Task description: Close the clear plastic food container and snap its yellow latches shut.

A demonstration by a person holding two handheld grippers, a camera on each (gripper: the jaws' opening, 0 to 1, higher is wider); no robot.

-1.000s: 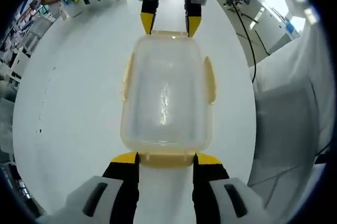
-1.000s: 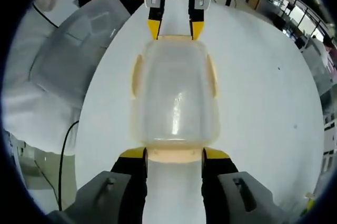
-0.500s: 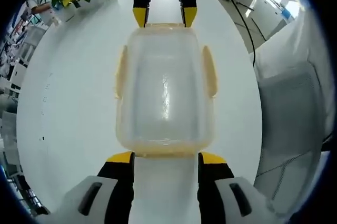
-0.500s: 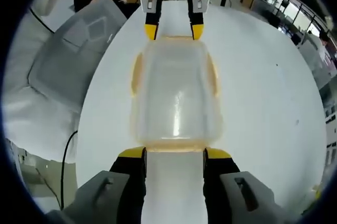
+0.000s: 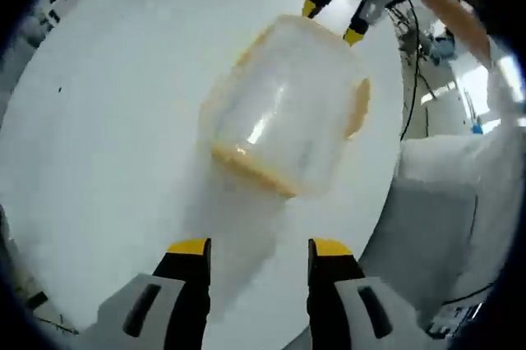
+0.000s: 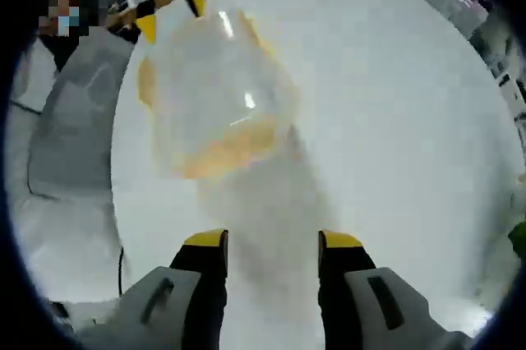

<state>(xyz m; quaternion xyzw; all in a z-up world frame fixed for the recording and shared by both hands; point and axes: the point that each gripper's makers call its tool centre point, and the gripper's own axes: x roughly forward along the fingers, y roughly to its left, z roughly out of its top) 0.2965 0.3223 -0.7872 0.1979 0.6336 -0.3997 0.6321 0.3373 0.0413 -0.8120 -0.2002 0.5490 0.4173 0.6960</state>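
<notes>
My left gripper (image 5: pixel 251 247) and right gripper (image 6: pixel 271 239) — jaws parted, empty — stand apart from the lidded container (image 5: pixel 283 108) on the table (image 5: pixel 107 120); latches look folded, seating unconfirmed.

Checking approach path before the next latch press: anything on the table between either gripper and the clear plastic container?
Nothing visible. In the left gripper view, bare round white table lies between the left gripper and the clear plastic food container with yellow latches. The right gripper faces the container across bare tabletop as well.

no readable text, labels, brands, numbers or signs can be made out on anything.
</notes>
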